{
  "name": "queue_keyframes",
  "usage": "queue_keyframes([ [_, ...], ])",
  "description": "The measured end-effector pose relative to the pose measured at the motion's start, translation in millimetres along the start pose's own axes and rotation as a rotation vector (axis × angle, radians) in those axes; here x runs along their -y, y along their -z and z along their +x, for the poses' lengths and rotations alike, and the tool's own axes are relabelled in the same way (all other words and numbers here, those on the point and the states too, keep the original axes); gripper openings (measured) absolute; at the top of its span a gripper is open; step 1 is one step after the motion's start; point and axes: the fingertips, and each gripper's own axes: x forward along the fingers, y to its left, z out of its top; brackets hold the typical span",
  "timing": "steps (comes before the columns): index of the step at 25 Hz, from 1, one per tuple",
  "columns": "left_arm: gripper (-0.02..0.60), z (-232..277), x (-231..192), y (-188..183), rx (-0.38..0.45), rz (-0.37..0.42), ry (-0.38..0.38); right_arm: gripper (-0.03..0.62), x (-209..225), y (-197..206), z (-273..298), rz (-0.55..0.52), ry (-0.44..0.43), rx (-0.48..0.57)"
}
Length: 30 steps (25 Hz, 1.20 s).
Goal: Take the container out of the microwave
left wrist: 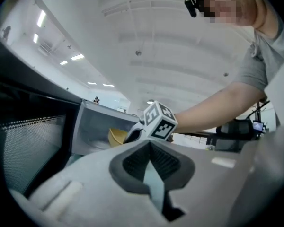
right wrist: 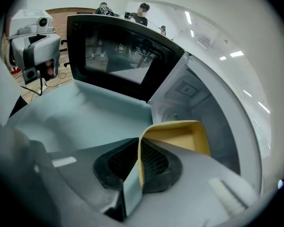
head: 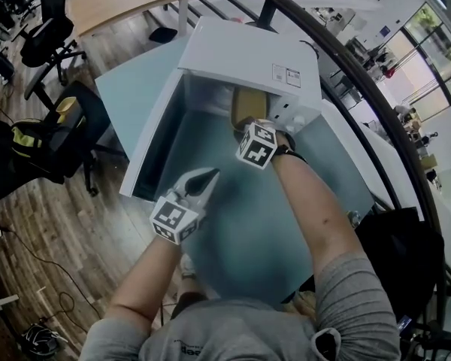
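Now we see the white microwave [head: 248, 55] standing on a light blue table [head: 248, 232], with its door [head: 152, 135] swung fully open to the left. The yellow container [head: 248, 100] is at the mouth of the microwave, on the right part of the opening; how far it is still inside, we cannot tell exactly.

The right gripper [head: 249, 125] reaches into the opening and is clenched on the near rim of the container. In the right gripper view the thin yellow wall stands upright between the two dark pads [right wrist: 154, 160] of this gripper [right wrist: 138, 143], and the rest of the container [right wrist: 180, 136] lies beyond the jaws, in front of the grey inner wall of the oven. The dark window of the door [right wrist: 118, 60] shows at the upper left of that view.

The left gripper [head: 207, 176] is apart from the microwave, held over the table in front of the open door. Its jaws are closed, tips touching, and they grasp nothing; in the left gripper view only the table colour shows below the tips [left wrist: 150, 143]. Beyond them we see the container [left wrist: 117, 136] in the oven and the marker cube [left wrist: 159, 121] of the right gripper just beside it.
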Motion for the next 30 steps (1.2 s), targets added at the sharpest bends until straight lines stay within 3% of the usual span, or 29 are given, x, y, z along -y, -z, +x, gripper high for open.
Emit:
queue_keyframes([
  [10,0.016,-11.2,43.5,-33.4,0.008,0.042,0.019,0.018,-49.2,-2.4,-77.8,-0.033,-0.031,0.047],
  [17,0.015,-15.0,77.9,-77.2,0.045,0.075,0.032,0.018,-70.0,8.0,-153.6,-0.056,-0.010,0.073],
  [30,0.015,24.8,184.8,-196.2,0.101,0.211,0.126,0.018,-35.5,46.4,-332.6,-0.066,0.157,0.099],
])
